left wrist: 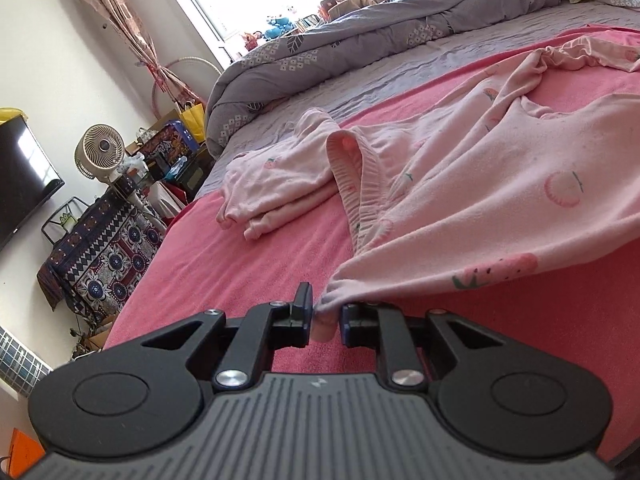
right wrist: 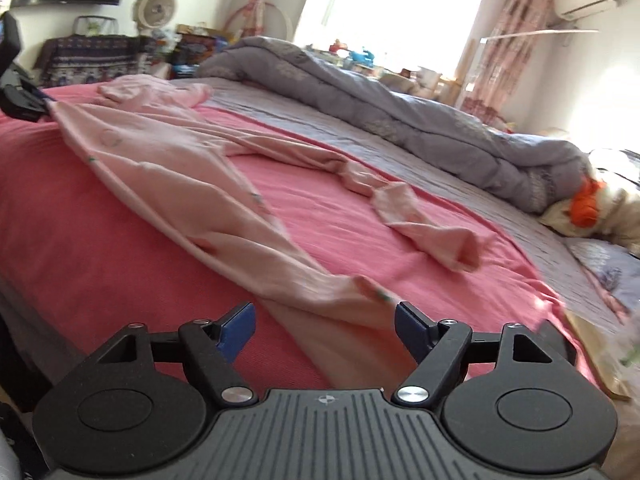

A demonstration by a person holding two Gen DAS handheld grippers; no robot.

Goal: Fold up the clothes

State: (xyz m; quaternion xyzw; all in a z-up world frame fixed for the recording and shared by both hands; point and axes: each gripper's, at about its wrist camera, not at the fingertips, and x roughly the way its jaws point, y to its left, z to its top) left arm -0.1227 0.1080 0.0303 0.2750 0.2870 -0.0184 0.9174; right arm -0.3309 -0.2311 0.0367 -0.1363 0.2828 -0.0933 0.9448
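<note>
A pale pink long-sleeved top with fruit prints [left wrist: 500, 184] lies spread on a pink blanket [left wrist: 240, 272] on the bed. My left gripper [left wrist: 326, 312] is shut on one bottom corner of it, with bunched cloth pinched between the pads. From the right wrist view the same top [right wrist: 160, 152] runs away from me, one sleeve [right wrist: 420, 220] flung out to the right. My right gripper [right wrist: 324, 324] stands open, its blue pads [right wrist: 240, 320] apart, and the top's near corner lies between them untouched. The left gripper [right wrist: 40, 104] shows at the far left edge, holding its corner.
Pink trousers of the same print [left wrist: 276, 184] lie folded beyond the top. A rolled grey quilt [right wrist: 400, 120] runs along the far side of the bed. An orange and cream bundle [right wrist: 588, 204] sits by the pillows. A fan, a television and a patterned cloth-covered stand [left wrist: 100, 260] are beside the bed.
</note>
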